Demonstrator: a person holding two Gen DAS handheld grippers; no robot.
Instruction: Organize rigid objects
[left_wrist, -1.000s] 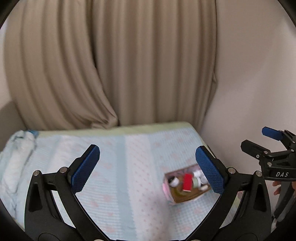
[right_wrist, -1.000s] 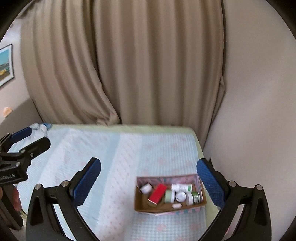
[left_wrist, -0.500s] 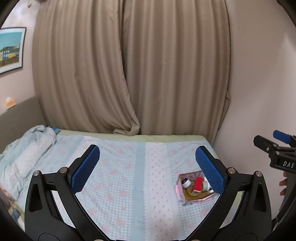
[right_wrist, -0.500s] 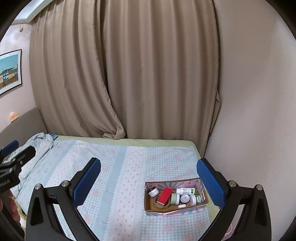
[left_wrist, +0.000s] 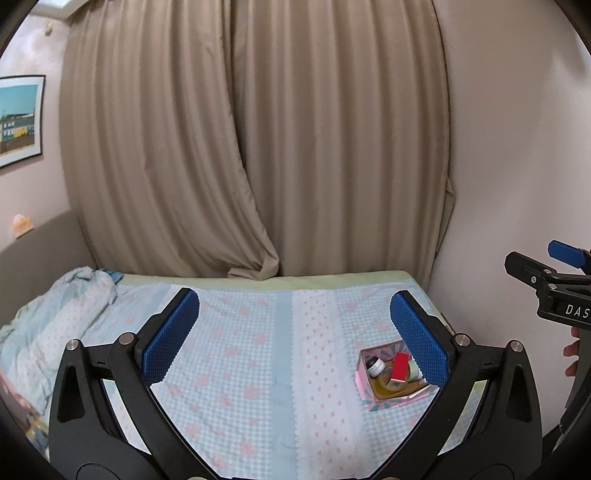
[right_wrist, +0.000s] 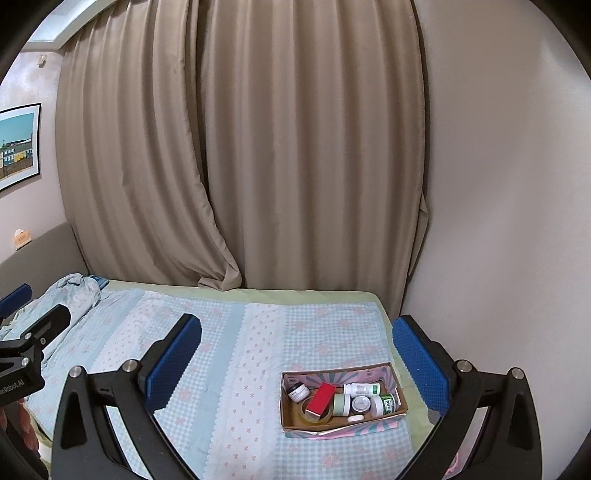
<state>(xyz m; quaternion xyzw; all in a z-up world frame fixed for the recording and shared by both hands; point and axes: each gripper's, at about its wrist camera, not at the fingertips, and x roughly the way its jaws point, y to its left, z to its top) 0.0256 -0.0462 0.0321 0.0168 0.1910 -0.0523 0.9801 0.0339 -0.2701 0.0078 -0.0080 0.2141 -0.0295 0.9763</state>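
A shallow cardboard box (right_wrist: 295, 424) lies on the bed near its right edge. It holds a red box (right_wrist: 320, 397), a tape roll (right_wrist: 309, 412), white bottles with green labels (right_wrist: 361, 388) and small jars (right_wrist: 298, 391). The box also shows in the left wrist view (left_wrist: 364, 384), partly behind my right finger pad (left_wrist: 419, 338). My left gripper (left_wrist: 293, 338) is open and empty, well above the bed. My right gripper (right_wrist: 295, 363) is open and empty, held back from the box.
The bed has a blue checked sheet (right_wrist: 229, 354). A bunched blanket (left_wrist: 55, 314) lies at its left end. Beige curtains (right_wrist: 240, 147) hang behind. A plain wall (right_wrist: 498, 221) borders the right side. A framed picture (left_wrist: 18, 118) hangs on the left wall.
Both grippers have pulled back and up from the bed, so the box looks smaller and farther and more of the room shows. Both stay open.
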